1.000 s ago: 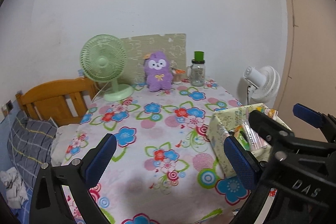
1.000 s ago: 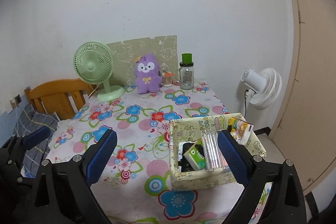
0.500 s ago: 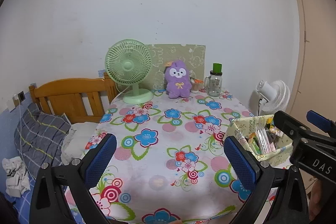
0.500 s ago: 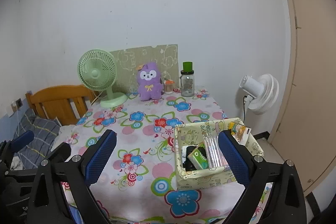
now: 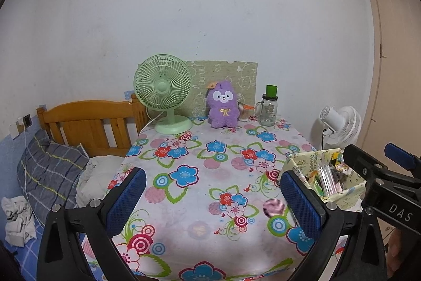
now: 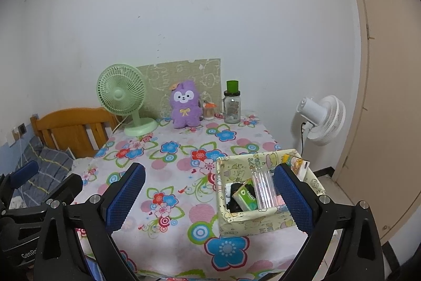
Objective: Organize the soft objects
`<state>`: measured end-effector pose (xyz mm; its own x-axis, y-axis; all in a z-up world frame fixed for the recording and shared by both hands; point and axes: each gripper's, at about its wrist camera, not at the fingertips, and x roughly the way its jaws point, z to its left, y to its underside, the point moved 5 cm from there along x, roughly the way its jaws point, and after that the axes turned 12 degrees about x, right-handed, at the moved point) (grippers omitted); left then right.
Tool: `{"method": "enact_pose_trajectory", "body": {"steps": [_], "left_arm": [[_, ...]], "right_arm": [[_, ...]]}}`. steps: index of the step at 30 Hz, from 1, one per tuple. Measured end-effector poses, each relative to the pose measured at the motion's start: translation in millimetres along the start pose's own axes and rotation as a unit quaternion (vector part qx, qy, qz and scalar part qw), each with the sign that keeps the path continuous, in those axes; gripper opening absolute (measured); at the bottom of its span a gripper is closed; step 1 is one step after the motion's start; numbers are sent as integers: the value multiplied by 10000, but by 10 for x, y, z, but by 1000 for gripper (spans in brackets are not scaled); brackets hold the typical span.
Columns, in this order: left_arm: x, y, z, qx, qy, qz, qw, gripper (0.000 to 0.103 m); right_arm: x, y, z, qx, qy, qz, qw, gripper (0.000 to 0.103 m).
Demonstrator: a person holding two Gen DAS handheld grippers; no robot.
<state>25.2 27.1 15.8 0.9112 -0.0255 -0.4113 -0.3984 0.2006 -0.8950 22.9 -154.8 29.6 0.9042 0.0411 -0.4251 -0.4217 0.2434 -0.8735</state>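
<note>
A purple plush toy (image 5: 223,105) sits upright at the back of the flowered table (image 5: 200,188), against a patterned board; it also shows in the right wrist view (image 6: 184,105). A yellow fabric box (image 6: 252,220) holding small items stands at the table's front right, also seen in the left wrist view (image 5: 350,186). My left gripper (image 5: 213,198) is open and empty over the table's near edge. My right gripper (image 6: 210,198) is open and empty, its right finger beside the box. Both are far from the plush.
A green desk fan (image 5: 165,94) and a glass jar with green lid (image 5: 269,107) flank the plush. A white floor fan (image 6: 323,120) stands right of the table by a door. A wooden bed headboard (image 5: 89,120) and checked pillow (image 5: 50,173) lie left.
Both grippers have pulled back and up from the table, so the table and the objects look farther away. Both stay open and empty.
</note>
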Motion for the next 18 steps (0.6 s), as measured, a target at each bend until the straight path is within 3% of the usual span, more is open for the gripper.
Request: {"method": "enact_pose_trajectory", "body": {"steps": [18], "left_arm": [[3,3,-14,3,0,15,10000,103]], "right_arm": [[23,9,-22,-9,43,14,10000,100]]}}
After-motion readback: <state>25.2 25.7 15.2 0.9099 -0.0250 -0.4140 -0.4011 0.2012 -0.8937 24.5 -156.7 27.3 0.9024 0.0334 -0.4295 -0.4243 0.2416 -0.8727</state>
